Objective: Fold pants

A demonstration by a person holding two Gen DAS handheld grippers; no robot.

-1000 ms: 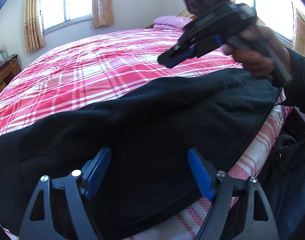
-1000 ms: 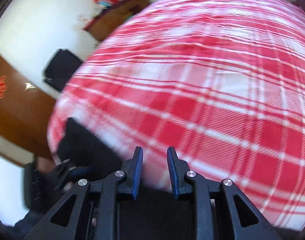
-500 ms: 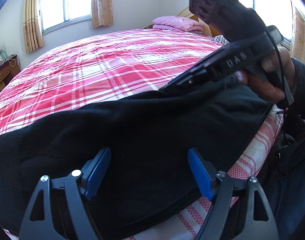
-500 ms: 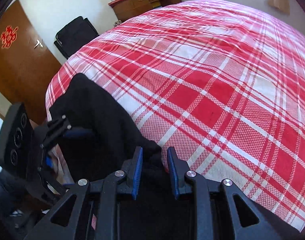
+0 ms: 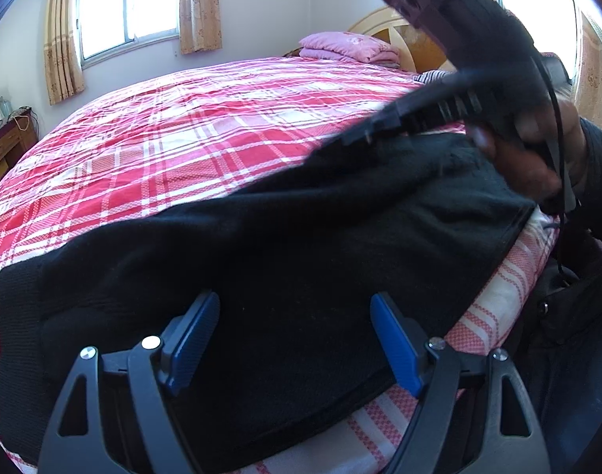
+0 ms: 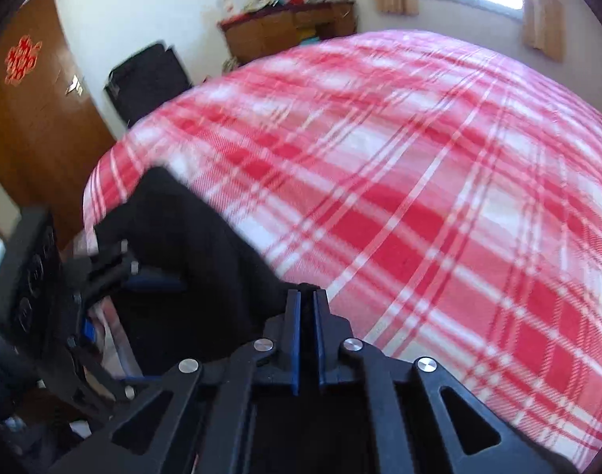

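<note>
The black pants (image 5: 285, 260) lie across the near edge of the bed (image 5: 206, 134), which is covered in a red, pink and white plaid spread; the dark cloth runs along that edge from one side of the left wrist view to the other, with a ribbed band at its left end.

The left gripper (image 5: 293, 339) hangs low over the middle of the pants with its blue-padded fingers (image 5: 192, 339) spread wide apart — nothing is between them, and whether the tips touch the cloth cannot be told.

The right gripper (image 6: 306, 331) sits at the far edge of the pants, on the side away from the bed's near edge. Its fingers (image 6: 293, 339) are drawn nearly together, only a thin slot between the blue pads, and a small fold of black cloth shows pinched at their tips. In the left wrist view this same gripper (image 5: 356, 138) reaches in from the right, its tip meeting the pants' upper edge, where the cloth rises in a slight peak; the person's hand (image 5: 537, 146) is wrapped around its handle.

Beyond the pants the plaid spread is bare up to a folded pink blanket (image 5: 348, 45) by the wooden headboard (image 5: 395, 23). A curtained window (image 5: 127, 4) stands in the wall past the bed — in the right wrist view a wooden dresser (image 6: 289, 27), a dark chair (image 6: 147, 79) and a brown door (image 6: 28, 118) stand beyond the bed's other end.
</note>
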